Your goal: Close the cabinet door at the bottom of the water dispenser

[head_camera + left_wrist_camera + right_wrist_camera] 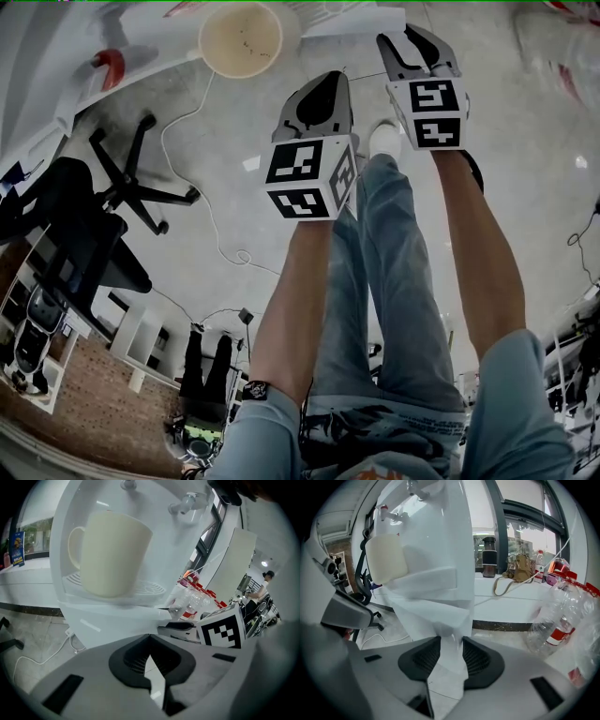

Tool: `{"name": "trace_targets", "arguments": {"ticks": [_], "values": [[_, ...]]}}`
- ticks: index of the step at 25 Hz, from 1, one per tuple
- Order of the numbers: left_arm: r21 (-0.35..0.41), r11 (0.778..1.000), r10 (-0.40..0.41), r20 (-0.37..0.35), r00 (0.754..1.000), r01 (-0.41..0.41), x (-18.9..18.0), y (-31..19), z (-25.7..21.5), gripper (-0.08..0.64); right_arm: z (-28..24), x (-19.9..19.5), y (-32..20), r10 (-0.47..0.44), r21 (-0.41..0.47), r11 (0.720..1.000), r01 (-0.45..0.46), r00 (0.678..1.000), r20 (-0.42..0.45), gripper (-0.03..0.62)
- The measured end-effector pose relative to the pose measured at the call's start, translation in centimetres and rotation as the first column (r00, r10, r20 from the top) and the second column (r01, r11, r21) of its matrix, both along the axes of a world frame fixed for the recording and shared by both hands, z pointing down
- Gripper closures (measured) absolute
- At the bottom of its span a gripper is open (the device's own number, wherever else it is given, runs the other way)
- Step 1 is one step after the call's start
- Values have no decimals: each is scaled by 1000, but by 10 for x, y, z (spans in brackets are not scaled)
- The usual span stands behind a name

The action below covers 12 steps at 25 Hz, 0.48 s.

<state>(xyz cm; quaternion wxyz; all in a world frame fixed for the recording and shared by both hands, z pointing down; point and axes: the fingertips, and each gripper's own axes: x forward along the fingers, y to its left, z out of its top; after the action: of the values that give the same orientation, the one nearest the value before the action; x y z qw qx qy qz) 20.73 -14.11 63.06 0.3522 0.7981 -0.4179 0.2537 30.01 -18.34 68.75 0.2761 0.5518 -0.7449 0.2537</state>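
The white water dispenser stands close ahead, with a cream mug on its drip tray. Its lower front panel fills the space just past both grippers; the frames do not show me clearly how the cabinet door stands. My left gripper points at that panel, and its tips meet with nothing between them. My right gripper is further forward on the right. It is open, and the dispenser's white lower corner shows through the gap. Whether the pads touch it I cannot tell.
A black office chair and a white cable are on the floor to the left. Empty plastic bottles lie right of the dispenser. Behind it a ledge holds a flask and a bag. The holder's legs are below the grippers.
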Motion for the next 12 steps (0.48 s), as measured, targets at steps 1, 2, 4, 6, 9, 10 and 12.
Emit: {"name": "trace_targets", "arguments": {"ticks": [1,2,4,6,9,10,12], "values": [[-1,1000,1,0,1000,-1,1,-1,1,540,0,1,-3,-2,3,1000,2,1000,0,428],[-1,1000,2,1,1000,-2,2,-2,2,540,0,1,-6,-4,5,1000,4,1000,1,430],[-4,1000,5,2,1000,-5,4,-3,3,540,1,3,-12,-10,10,1000,10,1000,0,431],[-5,1000,6,1,1000,-6,6,-5,4,540,1,5,-17,-16,12,1000,16,1000,-4,433],[-2,1000,5,-2,1000,-5,8,-9,4,540,0,7,-26,-20,17,1000,20,1000,-9,434],[-1,1000,4,-2,1000,-4,8,-10,4,540,0,7,-28,-21,18,1000,21,1000,-9,434],[0,1000,2,-3,1000,-2,8,-11,4,540,0,8,-32,-24,19,1000,24,1000,-12,436]]}}
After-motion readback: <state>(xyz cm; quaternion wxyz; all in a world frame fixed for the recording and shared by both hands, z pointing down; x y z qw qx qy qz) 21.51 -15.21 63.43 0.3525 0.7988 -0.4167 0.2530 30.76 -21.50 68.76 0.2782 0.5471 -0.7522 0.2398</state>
